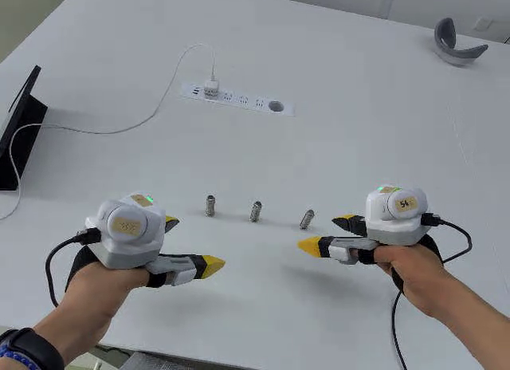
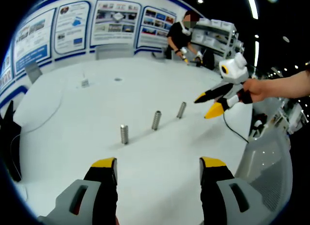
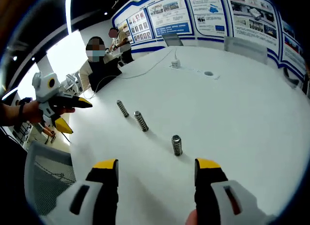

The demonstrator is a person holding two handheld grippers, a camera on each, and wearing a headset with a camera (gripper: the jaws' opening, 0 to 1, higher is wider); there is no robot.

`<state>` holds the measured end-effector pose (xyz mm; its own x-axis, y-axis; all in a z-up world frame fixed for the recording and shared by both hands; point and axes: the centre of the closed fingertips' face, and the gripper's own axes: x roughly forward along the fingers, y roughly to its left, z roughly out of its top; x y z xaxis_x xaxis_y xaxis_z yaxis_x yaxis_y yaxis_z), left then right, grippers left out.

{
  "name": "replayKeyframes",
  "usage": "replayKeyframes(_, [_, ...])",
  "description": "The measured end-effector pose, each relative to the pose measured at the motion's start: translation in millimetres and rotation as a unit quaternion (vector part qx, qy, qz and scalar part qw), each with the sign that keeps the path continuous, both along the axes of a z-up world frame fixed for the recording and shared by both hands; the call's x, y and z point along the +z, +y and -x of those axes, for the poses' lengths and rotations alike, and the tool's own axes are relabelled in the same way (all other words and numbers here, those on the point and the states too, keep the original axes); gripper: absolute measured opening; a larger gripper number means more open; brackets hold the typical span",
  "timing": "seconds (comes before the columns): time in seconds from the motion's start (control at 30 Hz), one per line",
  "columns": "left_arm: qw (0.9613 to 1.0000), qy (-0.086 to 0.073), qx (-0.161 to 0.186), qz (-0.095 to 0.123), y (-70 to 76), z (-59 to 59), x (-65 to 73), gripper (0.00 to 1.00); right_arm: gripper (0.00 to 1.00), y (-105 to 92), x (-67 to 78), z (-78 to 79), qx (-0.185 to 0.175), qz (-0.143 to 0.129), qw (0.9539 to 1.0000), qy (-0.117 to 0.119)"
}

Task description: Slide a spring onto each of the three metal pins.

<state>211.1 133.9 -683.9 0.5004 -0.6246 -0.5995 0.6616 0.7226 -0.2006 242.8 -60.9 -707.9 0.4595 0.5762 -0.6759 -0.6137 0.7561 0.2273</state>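
Both tools are held low and well apart from the work – the left gripper [image 1: 191,244] and the right gripper [image 1: 327,233] each have their jaws spread wide, and nothing is pinched between them. Between the two, a short row is stood on the white surface [image 1: 335,115]: the left pin [image 1: 210,205], the middle pin [image 1: 256,211] and the right pin [image 1: 307,219], each ribbed along its length as though a spring is already seated on it, so the task is judged done or nearly so. The main risk is a knock: the pins are small and apparently free-standing, and a jaw tip swept inward, or a gripper lead dragged across the row, could tip one over and shed its coil. The right pin seems to lean in the head view, though lens distortion cannot be ruled out, so it is judged the likeliest to fall. Further back a power strip [image 1: 237,100] is laid flat with a white cable [image 1: 143,123] run off to the left, where a dark screen [image 1: 20,131] is propped at the edge; a grey curved band [image 1: 456,45] is left at the far right. Around the room, wall posters [image 3: 167,14], a mesh chair [image 2: 269,157] and other people [image 3: 99,65] are seen.
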Motion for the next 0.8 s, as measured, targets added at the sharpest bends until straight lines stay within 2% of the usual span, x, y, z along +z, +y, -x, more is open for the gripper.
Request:
replayKeyframes(0.23, [1.0,-0.004,0.004,0.001,7.1,-6.5,1.4,0.71,0.71,1.1,0.1,10.4,-0.011,-0.008,0.9999,-0.002])
replayKeyframes(0.43, [1.0,-0.005,0.007,-0.001,15.0,-8.7,2.4,0.72,0.76,4.2,4.7,16.0,-0.024,-0.034,0.9991,-0.008])
replayKeyframes(0.63, [0.9998,-0.005,0.017,0.002,22.6,-9.8,2.6,0.73,0.8,3.6,7.0,24.3,-0.027,-0.033,0.999,-0.014])
replayKeyframes(0.8, [0.9997,-0.006,0.021,0.007,24.1,-8.9,3.5,0.75,0.82,4.3,13.5,30.5,-0.038,-0.049,0.9978,-0.022])
